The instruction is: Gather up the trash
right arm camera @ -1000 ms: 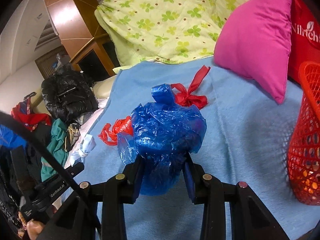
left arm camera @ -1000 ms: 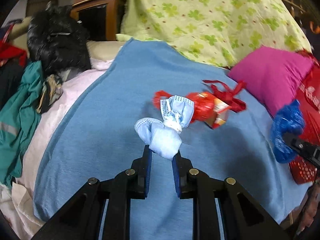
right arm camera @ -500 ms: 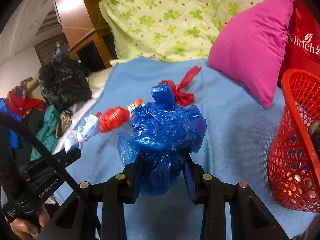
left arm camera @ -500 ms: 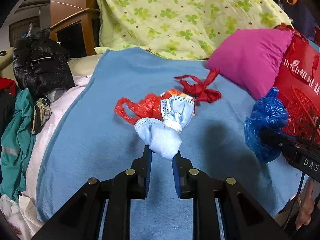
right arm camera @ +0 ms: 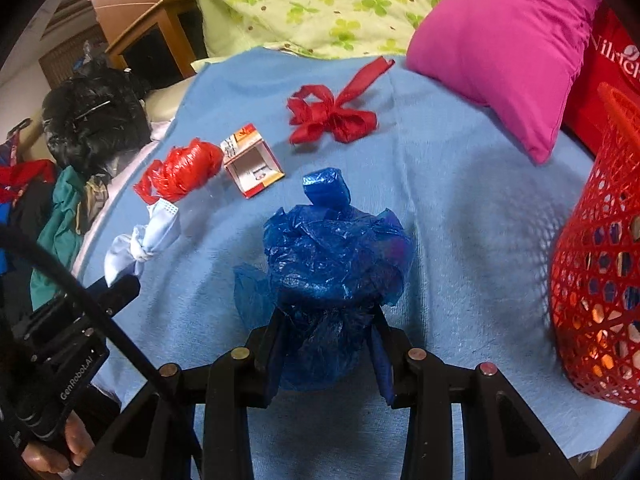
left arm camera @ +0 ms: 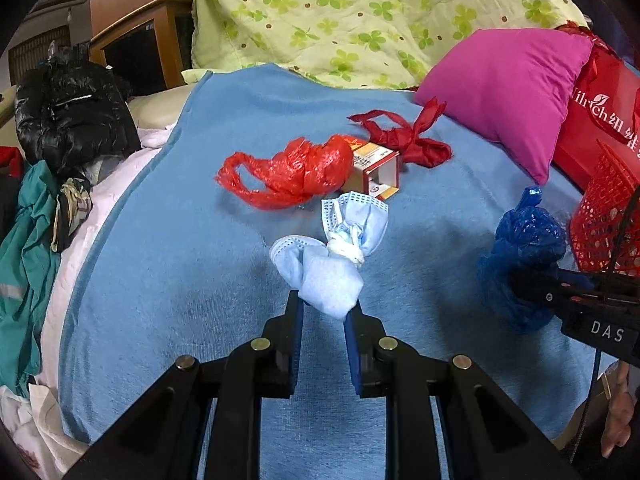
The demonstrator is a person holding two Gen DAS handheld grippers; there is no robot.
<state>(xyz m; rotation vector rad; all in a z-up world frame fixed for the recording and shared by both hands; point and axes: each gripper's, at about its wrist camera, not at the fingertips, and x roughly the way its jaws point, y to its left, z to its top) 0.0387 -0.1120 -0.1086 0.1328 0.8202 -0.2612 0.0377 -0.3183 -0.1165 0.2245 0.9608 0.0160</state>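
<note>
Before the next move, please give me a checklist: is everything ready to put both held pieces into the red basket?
1. Left gripper grips the knotted blue mask: ok.
2. Right gripper, jaws just opening, around the blue plastic bag: ok.
3. Red basket beside the right gripper: ok.
4. Room inside basket: cannot tell.
5. Red plastic bag, small carton and red ribbon bow uncollected on the blue blanket: not ok.

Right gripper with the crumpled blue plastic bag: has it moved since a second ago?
Yes. The right gripper, jaws just opening slightly around the crumpled blue plastic bag, has moved toward the red mesh basket, which looms larger.
</note>
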